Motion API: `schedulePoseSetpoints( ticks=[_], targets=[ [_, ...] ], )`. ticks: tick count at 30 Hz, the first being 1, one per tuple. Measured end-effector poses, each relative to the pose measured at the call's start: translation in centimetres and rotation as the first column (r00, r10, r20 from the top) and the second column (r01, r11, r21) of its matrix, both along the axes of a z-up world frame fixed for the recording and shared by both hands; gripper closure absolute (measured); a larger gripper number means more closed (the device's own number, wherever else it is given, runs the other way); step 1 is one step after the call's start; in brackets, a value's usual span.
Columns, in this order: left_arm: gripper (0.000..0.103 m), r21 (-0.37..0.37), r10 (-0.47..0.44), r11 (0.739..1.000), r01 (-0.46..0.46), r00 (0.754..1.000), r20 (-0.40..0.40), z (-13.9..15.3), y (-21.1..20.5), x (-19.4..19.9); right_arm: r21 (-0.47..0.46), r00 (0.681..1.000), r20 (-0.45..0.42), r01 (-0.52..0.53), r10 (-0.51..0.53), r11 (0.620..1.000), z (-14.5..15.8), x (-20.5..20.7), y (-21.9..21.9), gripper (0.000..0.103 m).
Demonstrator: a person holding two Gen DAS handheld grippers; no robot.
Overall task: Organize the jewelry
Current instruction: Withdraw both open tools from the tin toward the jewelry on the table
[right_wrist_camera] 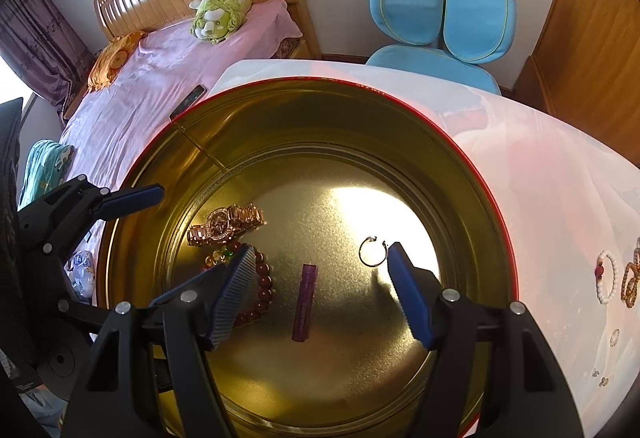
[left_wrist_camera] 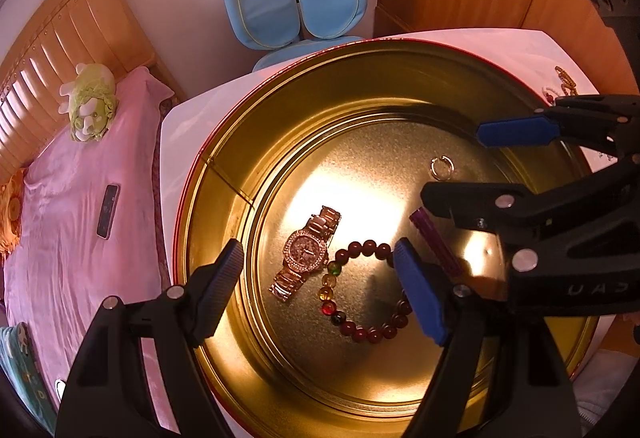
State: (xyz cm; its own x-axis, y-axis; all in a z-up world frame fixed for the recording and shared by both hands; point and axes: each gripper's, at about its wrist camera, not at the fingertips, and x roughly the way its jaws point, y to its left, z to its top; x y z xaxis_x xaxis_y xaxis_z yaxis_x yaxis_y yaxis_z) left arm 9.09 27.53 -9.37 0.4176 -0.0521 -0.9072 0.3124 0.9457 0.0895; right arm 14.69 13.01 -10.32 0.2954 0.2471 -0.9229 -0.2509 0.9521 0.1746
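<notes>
A round gold tin (left_wrist_camera: 224, 173) (right_wrist_camera: 460, 141) with a red rim sits on the white table. Inside lie a rose-gold watch (left_wrist_camera: 306, 252) (right_wrist_camera: 224, 224), a dark red bead bracelet (left_wrist_camera: 360, 294) (right_wrist_camera: 266, 282), a purple tube (left_wrist_camera: 436, 242) (right_wrist_camera: 305, 302) and a silver hoop ring (left_wrist_camera: 441, 167) (right_wrist_camera: 372, 252). My left gripper (left_wrist_camera: 320, 290) is open and empty above the watch and bracelet. My right gripper (right_wrist_camera: 320, 290) is open and empty above the purple tube; it also shows in the left wrist view (left_wrist_camera: 468, 161).
On the table right of the tin lie a white bead bracelet (right_wrist_camera: 608, 282), an amber bracelet (right_wrist_camera: 632, 282) and small rings (right_wrist_camera: 614, 336). A pink bed (left_wrist_camera: 80, 197) with a phone (left_wrist_camera: 108, 209) stands left. A blue chair (right_wrist_camera: 440, 17) stands behind the table.
</notes>
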Motion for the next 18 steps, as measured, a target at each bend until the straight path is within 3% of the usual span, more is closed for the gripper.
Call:
schedulePoseSetpoints(
  ticks=[15, 18],
  targets=[
    [0.027, 0.02, 0.042, 0.999, -0.042, 0.999, -0.012, 0.4, -0.3, -1.0, 0.078, 0.998, 0.047, 0.029, -0.032, 0.997, 2.0, -1.7, -1.8, 0.032],
    [0.027, -0.002, 0.067, 0.998, -0.067, 0.998, 0.003, 0.8, -0.6, -1.8, 0.12, 0.996, 0.071, 0.052, -0.06, 0.991, 3.0, -2.8, -3.2, 0.023]
  ],
)
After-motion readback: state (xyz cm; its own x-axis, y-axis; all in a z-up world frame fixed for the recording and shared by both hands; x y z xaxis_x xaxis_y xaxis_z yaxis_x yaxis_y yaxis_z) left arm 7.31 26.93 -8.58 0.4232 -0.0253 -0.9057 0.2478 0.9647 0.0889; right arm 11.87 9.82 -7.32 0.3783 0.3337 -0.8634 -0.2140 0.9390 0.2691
